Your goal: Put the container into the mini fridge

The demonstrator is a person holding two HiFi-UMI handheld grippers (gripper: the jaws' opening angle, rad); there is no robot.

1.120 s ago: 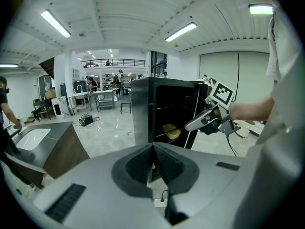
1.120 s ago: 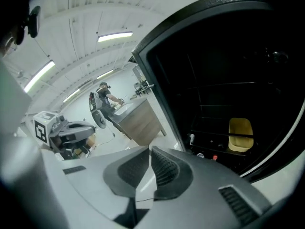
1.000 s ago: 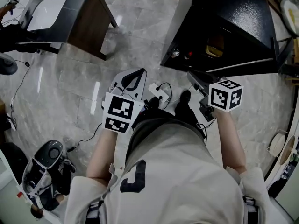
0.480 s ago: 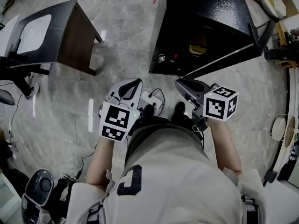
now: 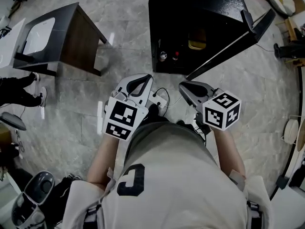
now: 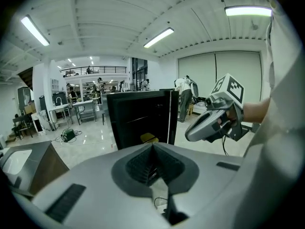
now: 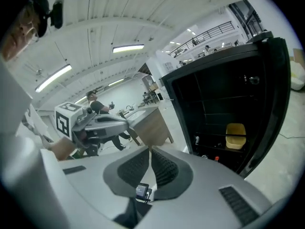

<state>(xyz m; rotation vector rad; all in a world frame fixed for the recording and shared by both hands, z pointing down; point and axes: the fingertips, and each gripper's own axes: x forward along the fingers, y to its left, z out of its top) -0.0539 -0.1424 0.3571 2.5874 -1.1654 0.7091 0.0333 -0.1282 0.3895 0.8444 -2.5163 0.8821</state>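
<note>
We stand before the fridge [image 5: 190,4].
The container [image 5: 197,44] sits inside it; its door [image 7: 276,94] swings out to our right, and the table [image 5: 71,32] stands to our left.

Right gripper [image 7: 149,151] jaws together, empty — yellow container [image 7: 235,136] sits inside the open mini fridge [image 7: 209,85].

The mini fridge [image 5: 190,8] is glossy black, and the container [image 5: 197,44] inside it is yellow. The floor [image 5: 128,27] is grey marbled stone (paler veins run through it). The left tongs [image 5: 143,80] and right tongs [image 5: 182,86] are pale grey, each bearing black-and-white square markers. The person's shirt [image 5: 176,175] is beige with a dark numeral.
</note>
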